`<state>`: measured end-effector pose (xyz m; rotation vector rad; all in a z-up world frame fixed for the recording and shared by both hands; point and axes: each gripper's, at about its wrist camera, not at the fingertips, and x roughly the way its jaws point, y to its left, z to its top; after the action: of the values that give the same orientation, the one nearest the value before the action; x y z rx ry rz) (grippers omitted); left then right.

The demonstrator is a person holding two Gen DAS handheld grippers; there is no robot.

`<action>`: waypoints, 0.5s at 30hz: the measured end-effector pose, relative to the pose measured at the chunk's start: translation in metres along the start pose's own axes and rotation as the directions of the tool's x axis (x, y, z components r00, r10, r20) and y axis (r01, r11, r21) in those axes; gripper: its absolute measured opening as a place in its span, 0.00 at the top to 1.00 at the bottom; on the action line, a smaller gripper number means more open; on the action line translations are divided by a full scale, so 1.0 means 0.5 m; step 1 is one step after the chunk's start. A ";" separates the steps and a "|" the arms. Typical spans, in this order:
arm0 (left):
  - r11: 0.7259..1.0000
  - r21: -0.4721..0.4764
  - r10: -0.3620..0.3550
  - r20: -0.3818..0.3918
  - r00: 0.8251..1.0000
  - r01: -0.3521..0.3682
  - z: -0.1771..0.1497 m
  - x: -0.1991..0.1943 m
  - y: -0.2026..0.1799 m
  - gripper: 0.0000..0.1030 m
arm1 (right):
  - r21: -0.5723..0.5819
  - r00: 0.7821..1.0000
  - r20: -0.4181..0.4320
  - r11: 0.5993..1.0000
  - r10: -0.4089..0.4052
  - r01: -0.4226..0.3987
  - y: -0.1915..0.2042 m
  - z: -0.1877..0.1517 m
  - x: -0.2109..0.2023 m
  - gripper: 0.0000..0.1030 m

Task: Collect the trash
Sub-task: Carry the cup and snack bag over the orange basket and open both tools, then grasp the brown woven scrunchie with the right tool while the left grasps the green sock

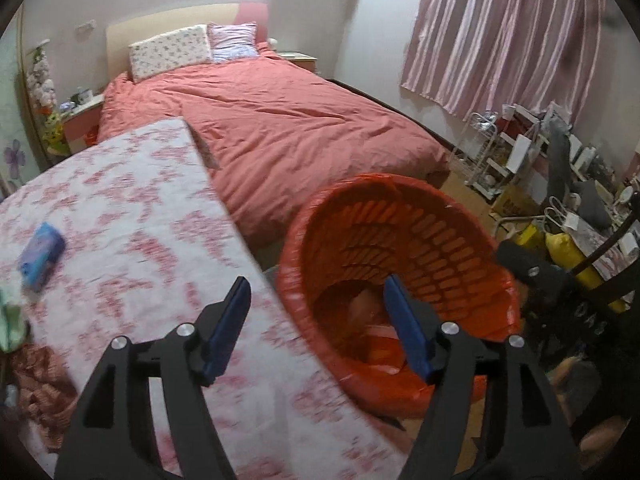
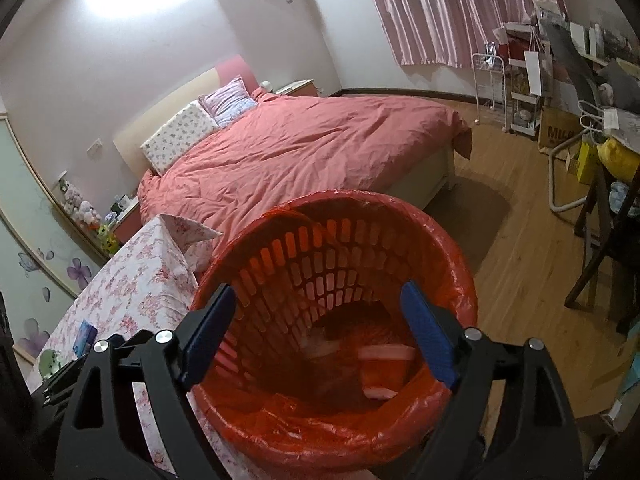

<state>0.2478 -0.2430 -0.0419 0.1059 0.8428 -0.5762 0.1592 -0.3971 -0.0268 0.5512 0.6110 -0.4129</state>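
A red slotted basket lined with a red plastic bag (image 1: 400, 240) stands on the floor beside the table; it also shows in the right wrist view (image 2: 336, 264). Crumpled trash (image 2: 384, 356) lies at its bottom. My left gripper (image 1: 316, 296) is open and empty, straddling the table edge and the basket rim. My right gripper (image 2: 316, 304) is open and empty, directly above the basket mouth. A blue packet (image 1: 42, 256) lies on the floral tablecloth (image 1: 140, 208) at the left; it also shows in the right wrist view (image 2: 85, 338).
A bed with a pink duvet (image 1: 280, 120) fills the room behind the table. A cluttered rack and shelves (image 2: 528, 92) stand under the striped curtain. A dark chair (image 2: 608, 248) and yellow bags (image 1: 568, 256) stand at the right. Green and pink items (image 1: 24, 344) lie at the table's left edge.
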 end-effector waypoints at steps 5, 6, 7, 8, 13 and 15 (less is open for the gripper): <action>0.997 -0.029 0.067 0.032 0.997 -0.066 -0.027 -0.062 0.050 0.26 | -0.053 1.000 0.023 0.998 0.016 -0.015 0.049 -0.007 -0.036 0.18; 0.995 -0.036 0.097 0.046 0.994 -0.095 -0.037 -0.082 0.065 0.24 | -0.073 0.999 0.027 0.997 0.023 -0.021 0.066 -0.012 -0.044 0.18; 0.993 -0.041 0.116 0.054 0.992 -0.114 -0.042 -0.092 0.076 0.22 | -0.092 0.999 0.029 0.995 0.031 -0.028 0.084 -0.018 -0.050 0.18; 0.990 -0.048 0.136 0.063 0.989 -0.133 -0.047 -0.106 0.089 0.20 | -0.110 0.999 0.027 0.993 0.040 -0.037 0.101 -0.023 -0.055 0.18; 0.968 -0.099 0.240 0.106 0.965 -0.229 -0.083 -0.182 0.170 0.12 | -0.184 0.997 0.014 0.980 0.076 -0.073 0.176 -0.057 -0.067 0.18; 0.959 -0.122 0.271 0.117 0.956 -0.256 -0.098 -0.208 0.202 0.11 | -0.212 0.996 0.009 0.974 0.087 -0.083 0.203 -0.074 -0.069 0.18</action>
<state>0.2132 -0.0971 -0.0123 0.0804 0.7133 -0.2828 0.1702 -0.2892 0.0064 0.3682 0.6036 -0.2678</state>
